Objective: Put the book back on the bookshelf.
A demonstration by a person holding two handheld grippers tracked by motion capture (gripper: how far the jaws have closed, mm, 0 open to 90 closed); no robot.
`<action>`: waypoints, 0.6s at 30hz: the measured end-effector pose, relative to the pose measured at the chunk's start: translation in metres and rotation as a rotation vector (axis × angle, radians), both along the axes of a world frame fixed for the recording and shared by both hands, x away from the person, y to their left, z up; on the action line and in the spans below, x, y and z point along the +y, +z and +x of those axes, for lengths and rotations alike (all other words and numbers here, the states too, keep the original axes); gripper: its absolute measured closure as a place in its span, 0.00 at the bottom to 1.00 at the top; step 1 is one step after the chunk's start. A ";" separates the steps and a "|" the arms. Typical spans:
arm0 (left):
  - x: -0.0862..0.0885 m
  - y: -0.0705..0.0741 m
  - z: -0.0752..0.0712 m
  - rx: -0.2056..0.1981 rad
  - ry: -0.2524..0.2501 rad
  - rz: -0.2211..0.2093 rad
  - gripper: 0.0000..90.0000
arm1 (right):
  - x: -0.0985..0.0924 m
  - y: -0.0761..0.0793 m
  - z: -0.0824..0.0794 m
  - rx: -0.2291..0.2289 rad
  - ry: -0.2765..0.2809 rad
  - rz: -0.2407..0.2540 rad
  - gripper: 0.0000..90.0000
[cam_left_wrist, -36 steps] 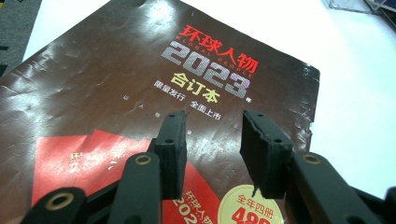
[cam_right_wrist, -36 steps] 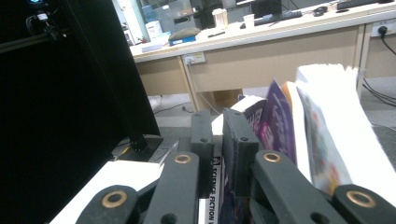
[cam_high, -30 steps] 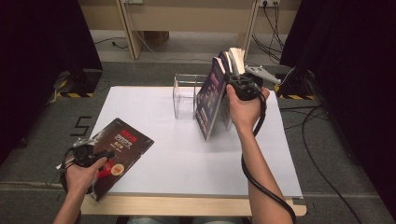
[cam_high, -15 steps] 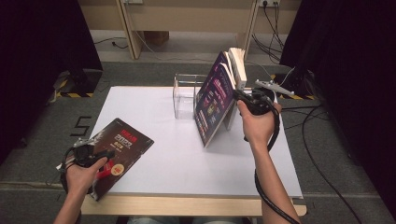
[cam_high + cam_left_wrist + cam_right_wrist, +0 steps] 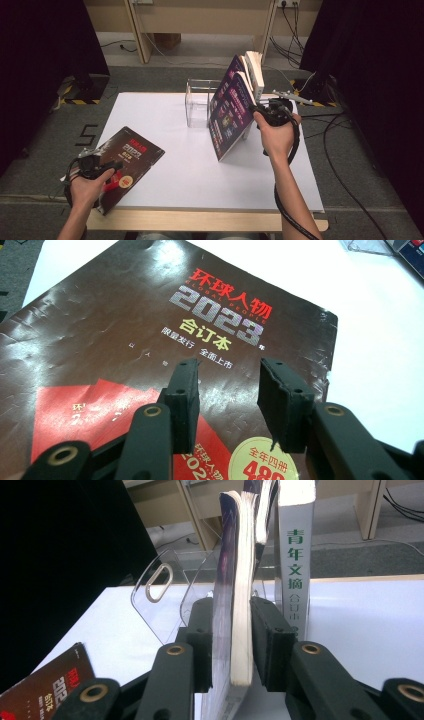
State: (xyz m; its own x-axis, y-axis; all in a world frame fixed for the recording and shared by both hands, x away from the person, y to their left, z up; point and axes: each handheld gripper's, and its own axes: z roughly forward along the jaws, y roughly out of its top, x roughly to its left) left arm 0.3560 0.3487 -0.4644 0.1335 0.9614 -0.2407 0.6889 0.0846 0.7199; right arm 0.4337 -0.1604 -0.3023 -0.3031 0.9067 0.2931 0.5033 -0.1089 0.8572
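Books are going into the stand, and the right hand-held gripper (image 5: 232, 645) is mid-delivery: its jaws are clamped on the fore-edge of a thick purple-covered paperback (image 5: 231, 120), pinching cover and pages together. That book leans steeply, its bottom edge on the white desk (image 5: 170, 175), its top resting toward the white-spined volume (image 5: 296, 545) already upright beside the clear acrylic book rack (image 5: 196, 102). My read is that the placing step is under way, not finished.

Over at the near corner, the left hand-held gripper (image 5: 227, 405) hovers with jaws apart above a glossy dark brown magazine with red and silver lettering (image 5: 165, 340), which lies flat on the desk and overhangs its front edge in the high view. No grip there yet.

Next call: the right hand probably needs to tip the purple book upright and slide it snug against its neighbour before letting go, or it could flop over. Then the left can close on the magazine's edge.
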 end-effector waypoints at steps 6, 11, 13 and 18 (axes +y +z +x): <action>0.000 0.000 0.000 -0.001 -0.002 -0.001 0.66 | -0.003 0.001 0.012 0.051 0.002 -0.008 0.74; 0.000 0.000 0.000 0.000 -0.004 0.000 0.66 | -0.003 -0.003 0.019 0.093 0.010 -0.013 0.72; 0.000 -0.001 0.000 0.003 -0.005 0.001 0.66 | -0.003 -0.003 0.021 0.103 0.015 -0.023 0.73; -0.001 -0.001 0.000 0.001 -0.010 0.000 0.66 | -0.002 0.000 0.025 0.122 0.019 -0.039 0.79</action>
State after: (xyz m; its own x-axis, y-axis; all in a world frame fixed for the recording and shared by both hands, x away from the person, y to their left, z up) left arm 0.3565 0.3475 -0.4650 0.1427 0.9599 -0.2412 0.6906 0.0780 0.7190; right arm 0.4590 -0.1623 -0.3027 -0.2842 0.9126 0.2938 0.6055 -0.0667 0.7930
